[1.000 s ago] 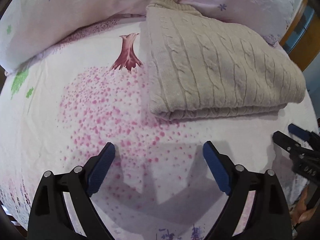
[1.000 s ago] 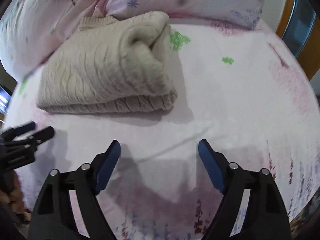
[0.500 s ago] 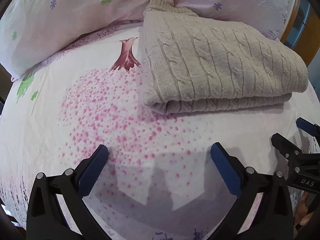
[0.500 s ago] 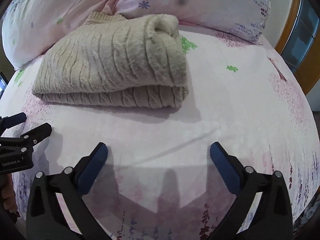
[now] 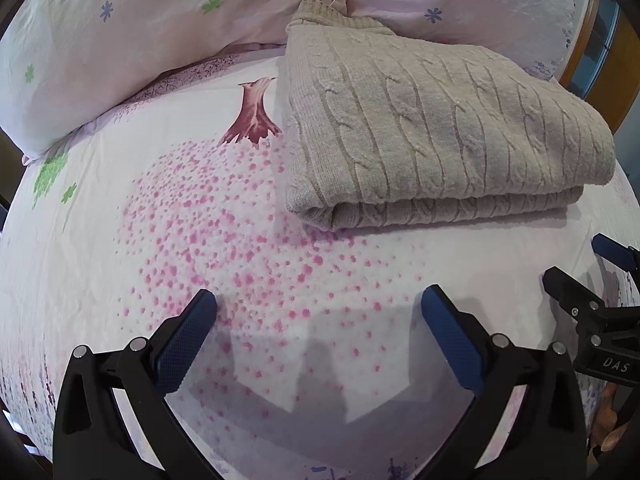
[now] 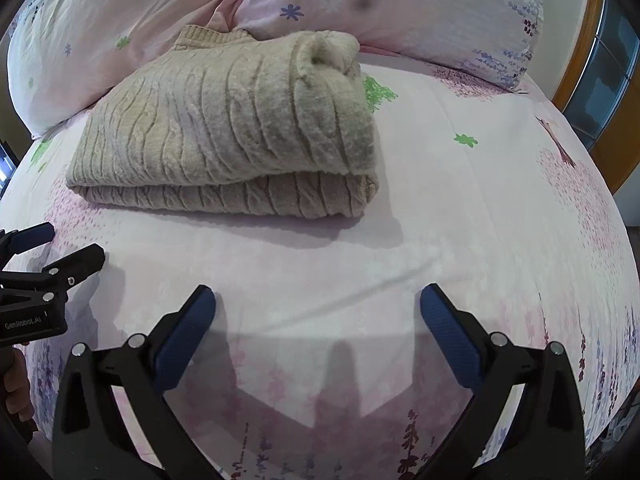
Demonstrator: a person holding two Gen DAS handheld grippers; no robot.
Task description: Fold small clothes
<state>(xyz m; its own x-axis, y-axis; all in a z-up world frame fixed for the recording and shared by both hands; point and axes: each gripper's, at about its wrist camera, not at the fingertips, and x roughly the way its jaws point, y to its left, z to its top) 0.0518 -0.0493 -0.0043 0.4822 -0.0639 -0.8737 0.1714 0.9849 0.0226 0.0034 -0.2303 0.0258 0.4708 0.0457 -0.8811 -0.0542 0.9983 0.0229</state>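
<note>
One folded beige sweater [image 5: 436, 140] on my bedsheet [image 5: 120, 220], pillows [image 5: 140, 32] behind it, my left gripper [image 5: 318, 334] and right gripper [image 6: 318, 330] spread wide before it, holding nothing.

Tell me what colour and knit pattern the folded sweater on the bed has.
Beige, cable-knit sweater; the left wrist view shows it best.

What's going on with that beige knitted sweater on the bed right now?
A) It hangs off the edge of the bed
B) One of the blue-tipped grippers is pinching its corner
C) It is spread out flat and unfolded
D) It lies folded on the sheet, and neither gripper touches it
D: the beige cable-knit sweater lies folded in layers on the bed sheet, while the left gripper and right gripper are both open and short of it.
</note>
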